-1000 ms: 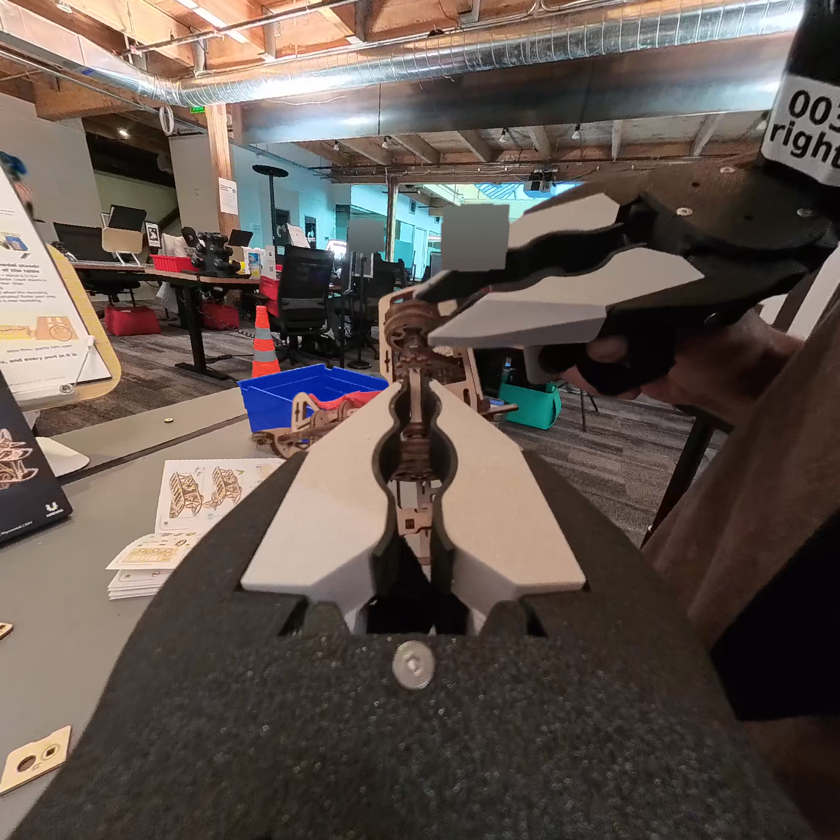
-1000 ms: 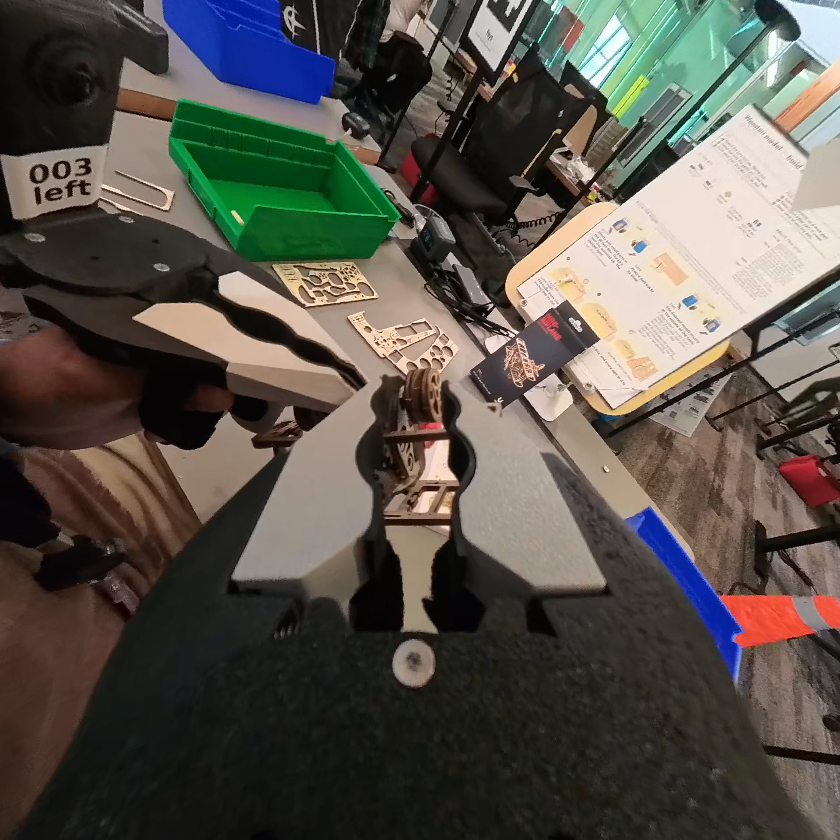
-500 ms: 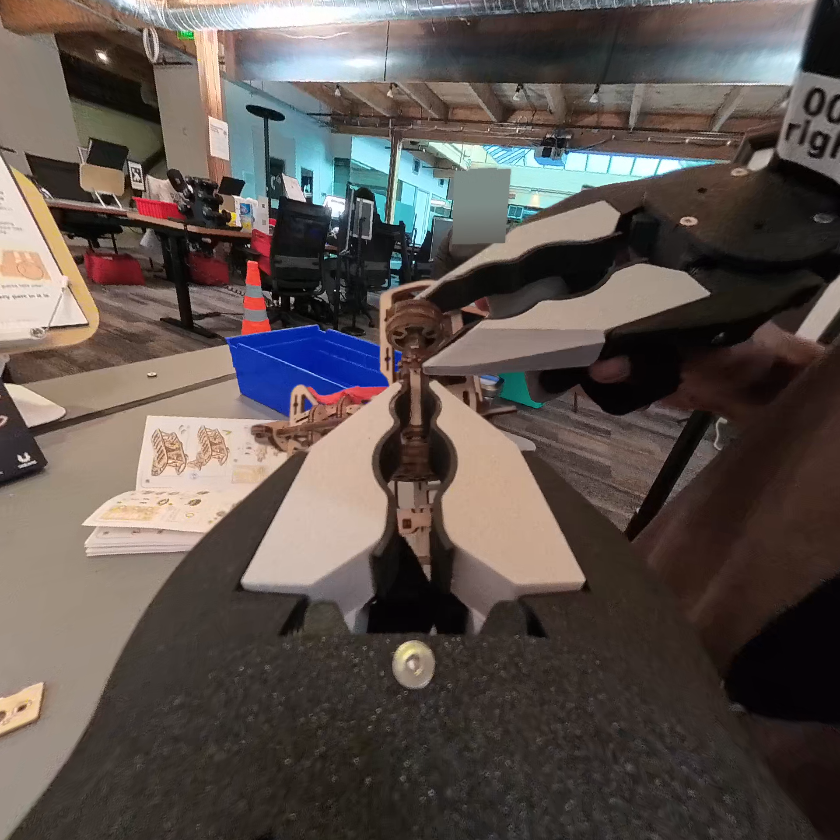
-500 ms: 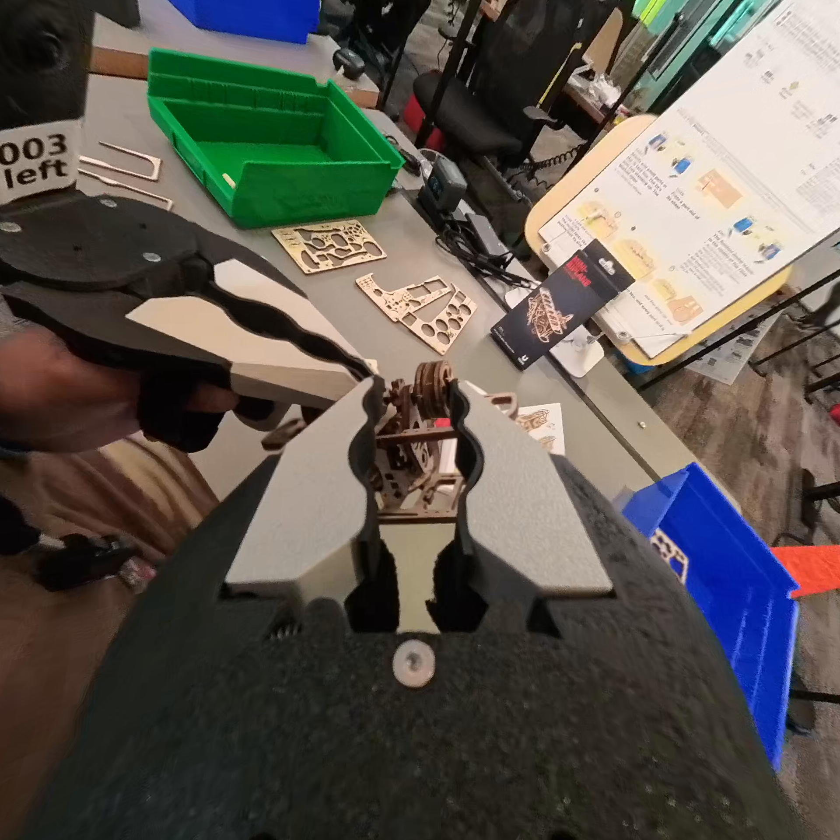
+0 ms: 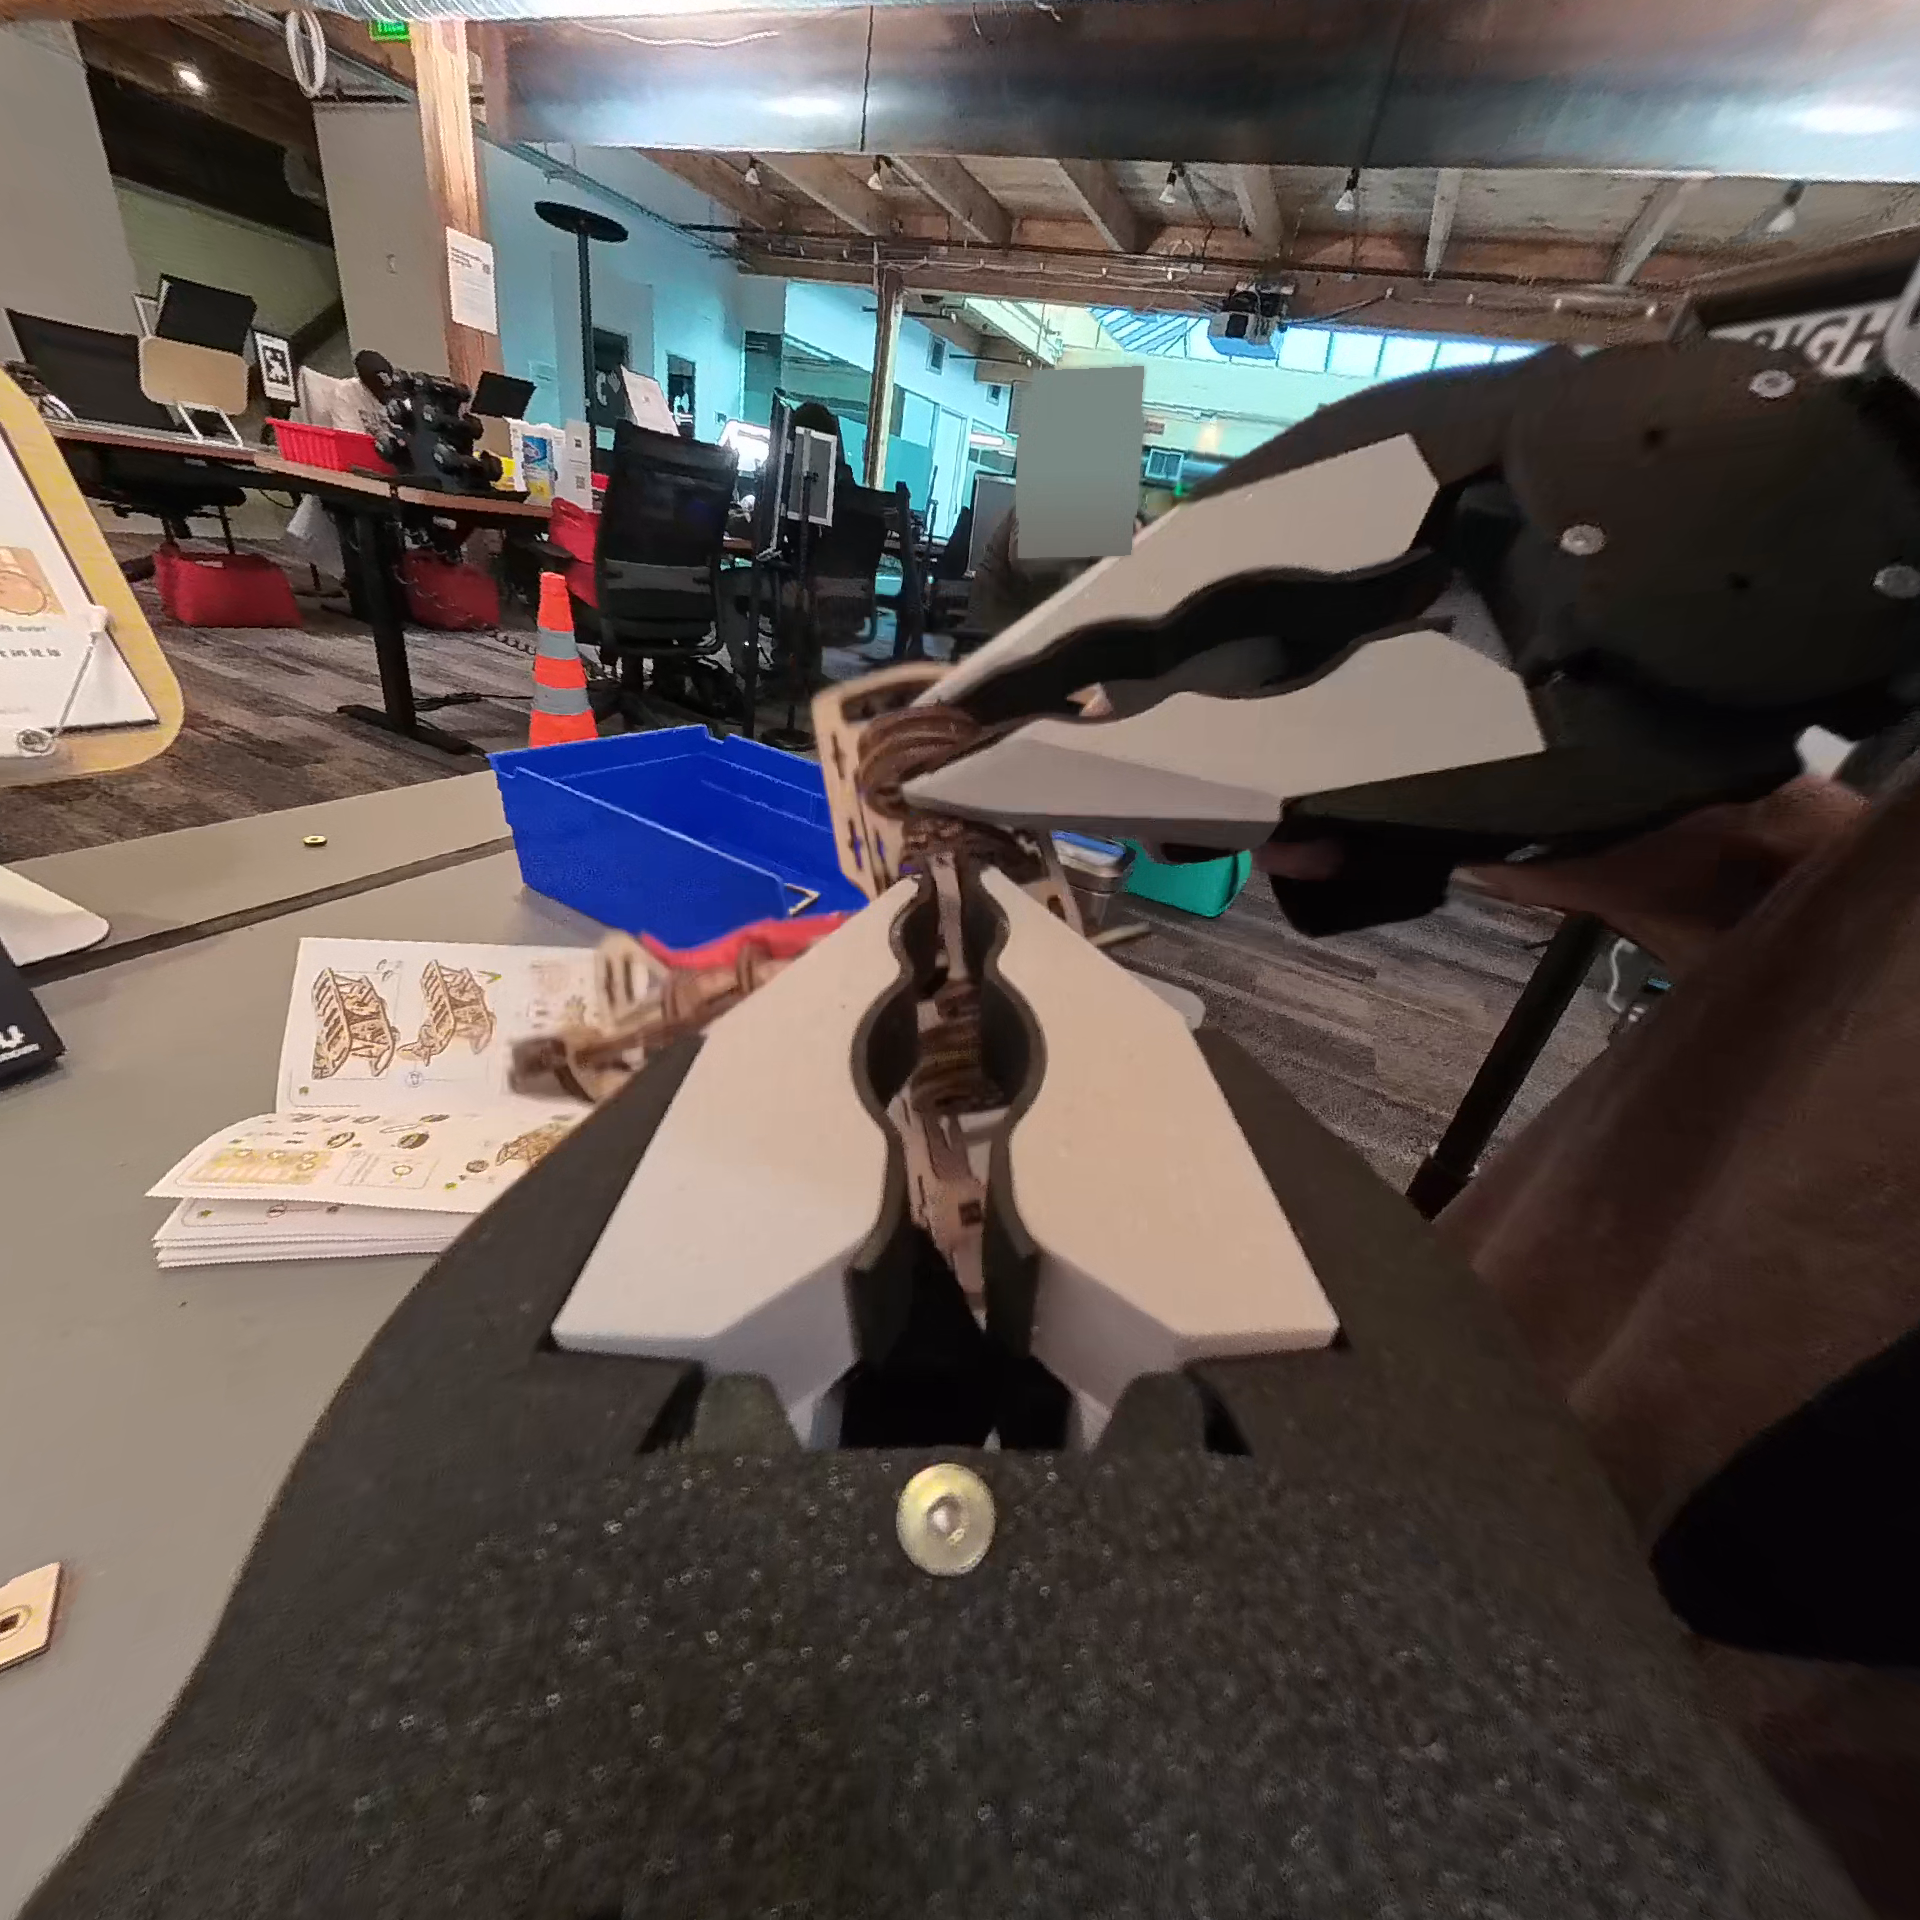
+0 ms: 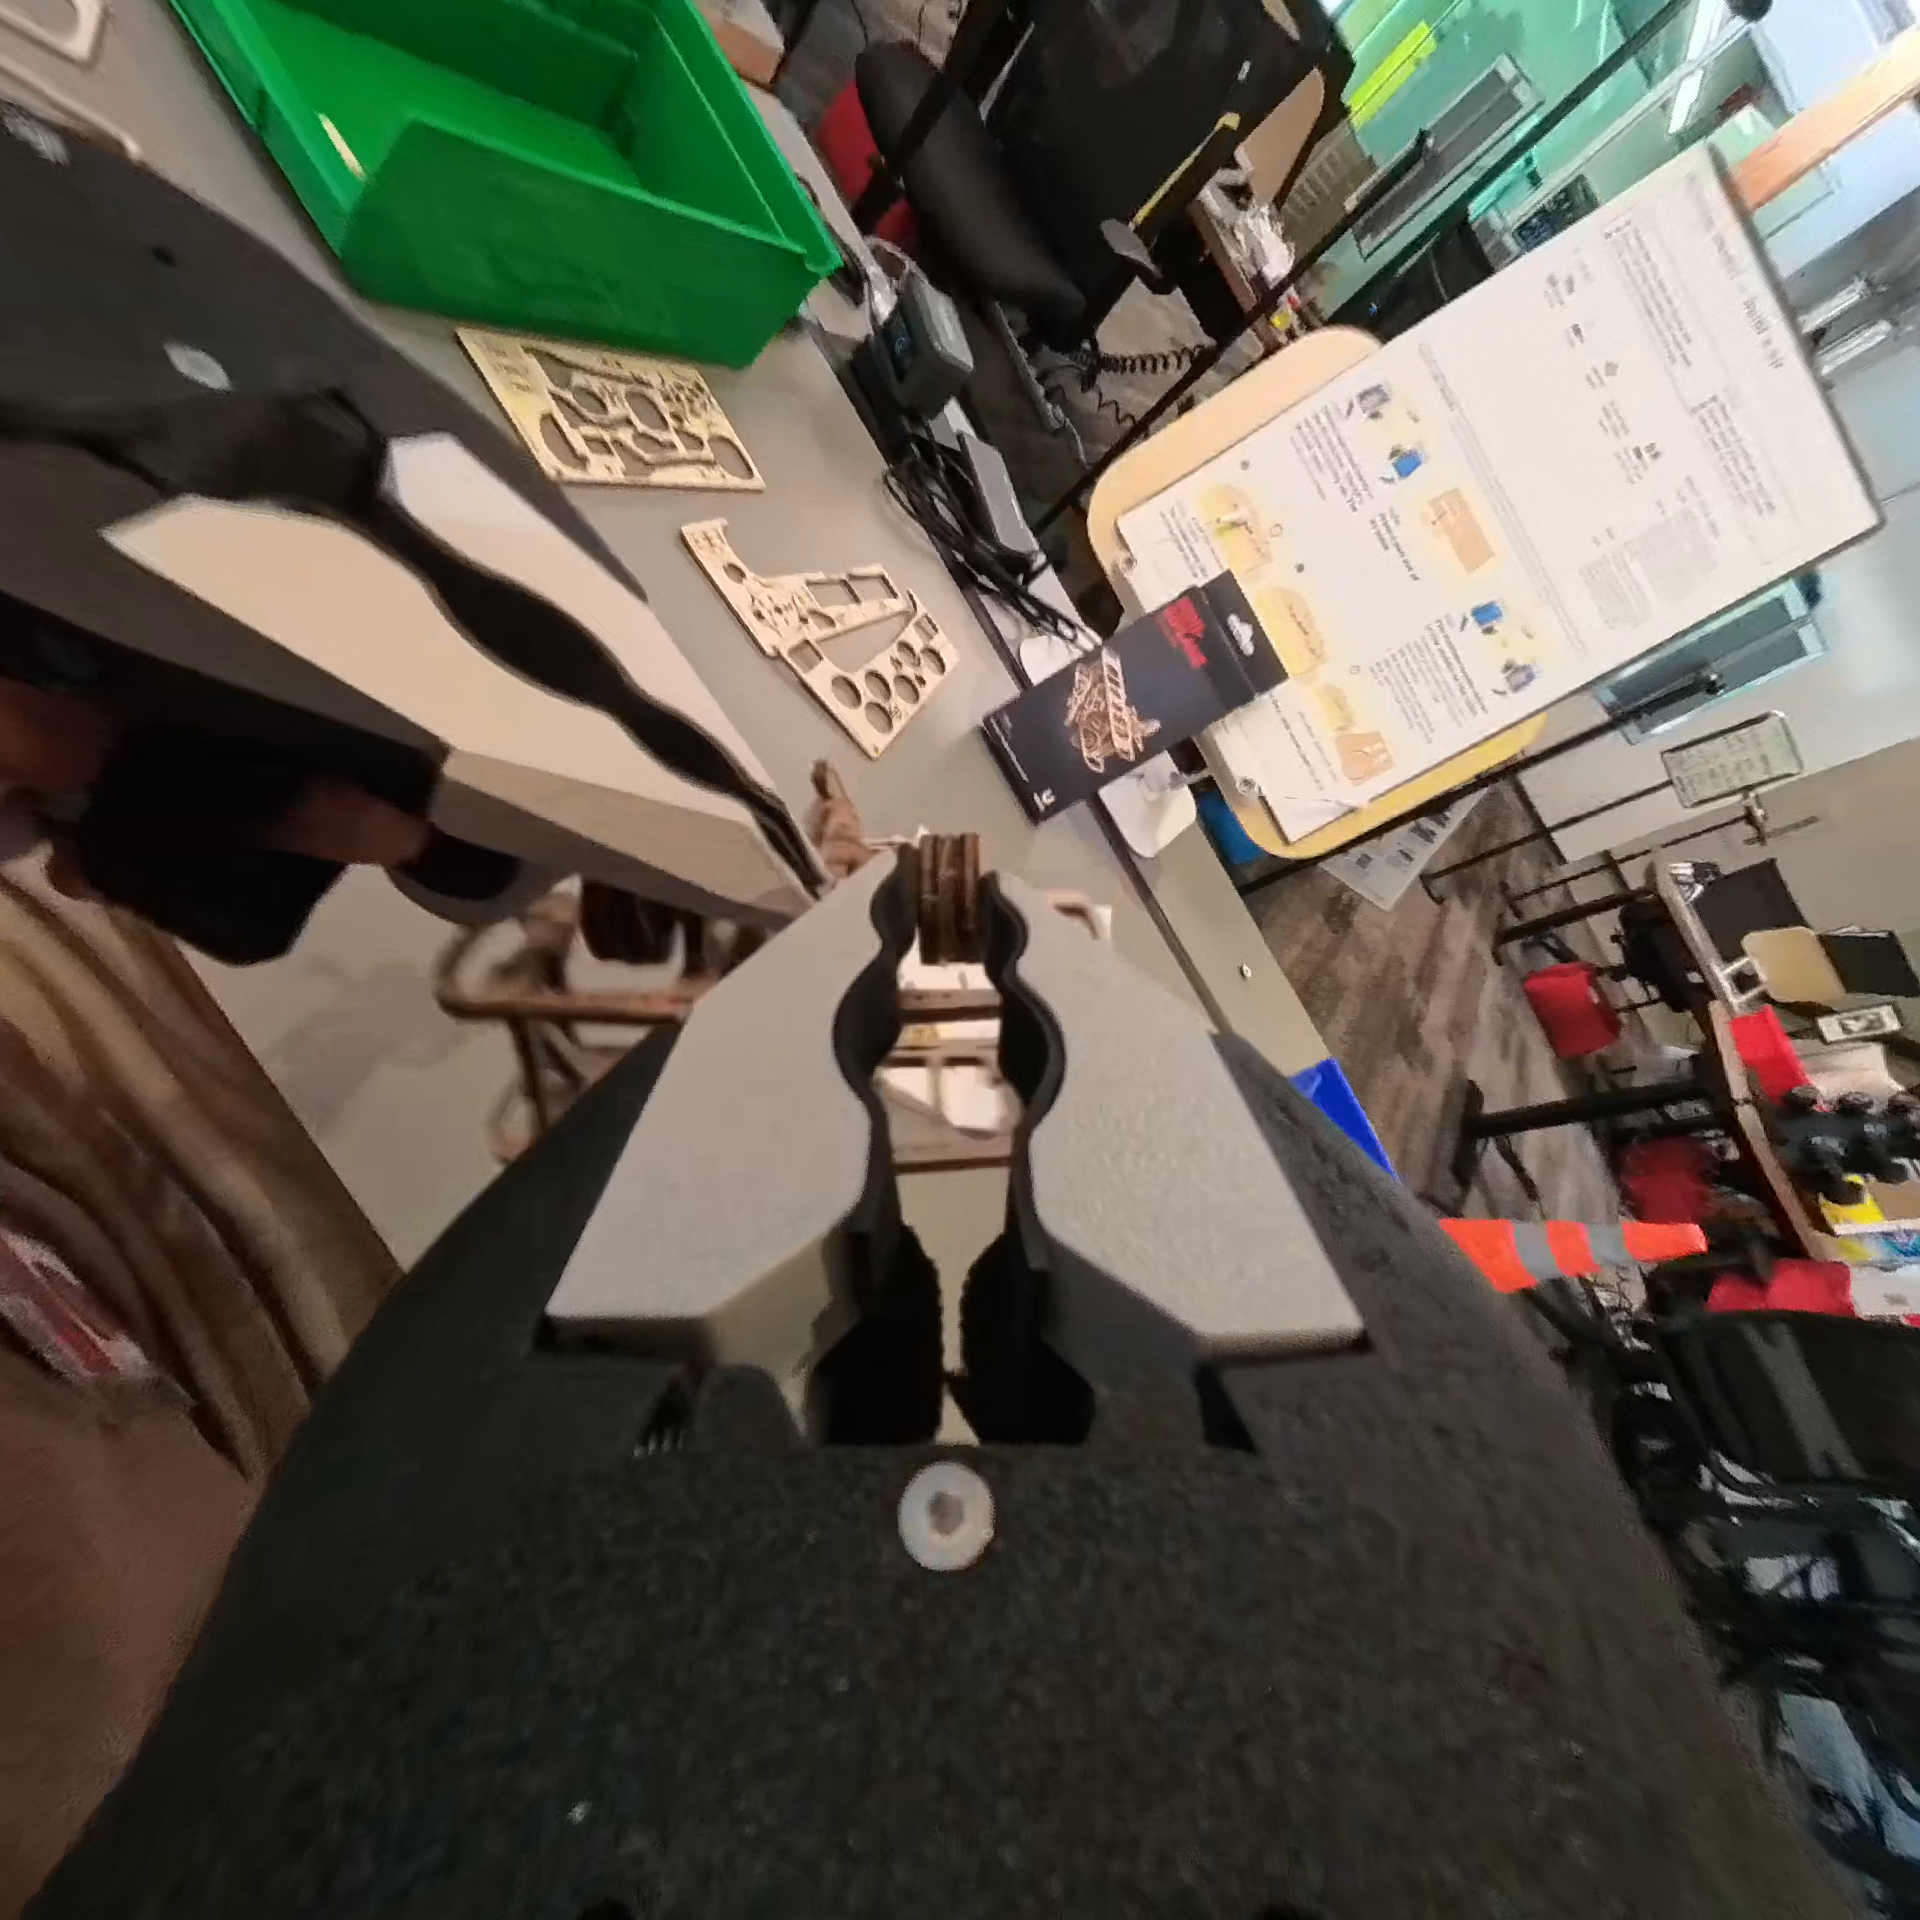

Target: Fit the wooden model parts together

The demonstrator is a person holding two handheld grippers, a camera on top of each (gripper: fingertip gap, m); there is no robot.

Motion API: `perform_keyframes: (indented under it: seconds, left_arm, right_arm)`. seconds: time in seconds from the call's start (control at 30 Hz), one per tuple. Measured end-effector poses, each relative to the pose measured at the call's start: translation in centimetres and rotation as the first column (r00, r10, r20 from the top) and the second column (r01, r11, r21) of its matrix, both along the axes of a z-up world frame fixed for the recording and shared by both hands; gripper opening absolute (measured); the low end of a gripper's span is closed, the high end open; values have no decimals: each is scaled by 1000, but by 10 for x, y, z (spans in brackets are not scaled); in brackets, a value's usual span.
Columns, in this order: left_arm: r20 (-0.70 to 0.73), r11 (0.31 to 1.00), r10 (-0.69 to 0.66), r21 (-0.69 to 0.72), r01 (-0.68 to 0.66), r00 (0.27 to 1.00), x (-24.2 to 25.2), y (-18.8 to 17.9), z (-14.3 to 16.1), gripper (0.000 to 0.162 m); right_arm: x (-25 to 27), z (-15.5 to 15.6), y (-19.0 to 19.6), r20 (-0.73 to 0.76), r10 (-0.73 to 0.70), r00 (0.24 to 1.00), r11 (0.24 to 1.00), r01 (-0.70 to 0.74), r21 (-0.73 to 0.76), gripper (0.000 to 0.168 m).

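Item, nearest: my left gripper (image 5: 948, 883), clamped on the wooden frame (image 5: 943, 1081), held clear above the table (image 5: 156, 1382). Item, beyond: my right gripper (image 6: 940, 883), pinching the wheel (image 6: 943, 902) at the frame's top, angled in from the right. I judge steady, square pressure seats it best.

Left wrist view: low over grey tabletop (image 5: 156, 1403), facing level across room toward blue plastic bin (image 5: 665, 821) at 11 o'clock; very near. Right wrist view: rolled, tilted down along table toward green plastic bin (image 6: 540, 177) at 11 o'clock. Shared: small brown laser-cut wooden model (image 5: 940, 1049) (image 6: 943, 894) dead centre, orange traffic cone (image 5: 558, 675) (image 6: 1569, 1247), each view catching opposite gripper.
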State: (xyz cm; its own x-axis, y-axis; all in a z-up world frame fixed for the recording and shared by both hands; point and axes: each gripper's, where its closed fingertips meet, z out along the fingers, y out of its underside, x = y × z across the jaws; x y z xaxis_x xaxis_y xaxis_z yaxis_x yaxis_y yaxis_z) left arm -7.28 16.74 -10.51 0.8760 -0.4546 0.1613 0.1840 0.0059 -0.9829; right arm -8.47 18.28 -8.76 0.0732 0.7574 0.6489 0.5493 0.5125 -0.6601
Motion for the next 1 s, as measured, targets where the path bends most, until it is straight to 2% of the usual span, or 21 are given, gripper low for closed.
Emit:
perform_keyframes:
  seconds: [0.4, 0.7, 1.0]
  left_arm:
    - [11, 1000, -1, 27, 0, 1000, 0, 2, 3, 0]
    - [6, 999, -1, 43, 1, 1000, 0, 1, 5, 0]
    - [-9, 999, -4, 51, 5, 1000, 1, -1, 7, 0]
  right_arm:
    - [2, 7, -3, -59, 3, 998, 996, -8, -86, 13]
    - [7, 22, -7, -121, 18, 993, 987, -36, -154, 21]
    - [5, 6, -9, -72, 38, 997, 975, -52, -215, 25]
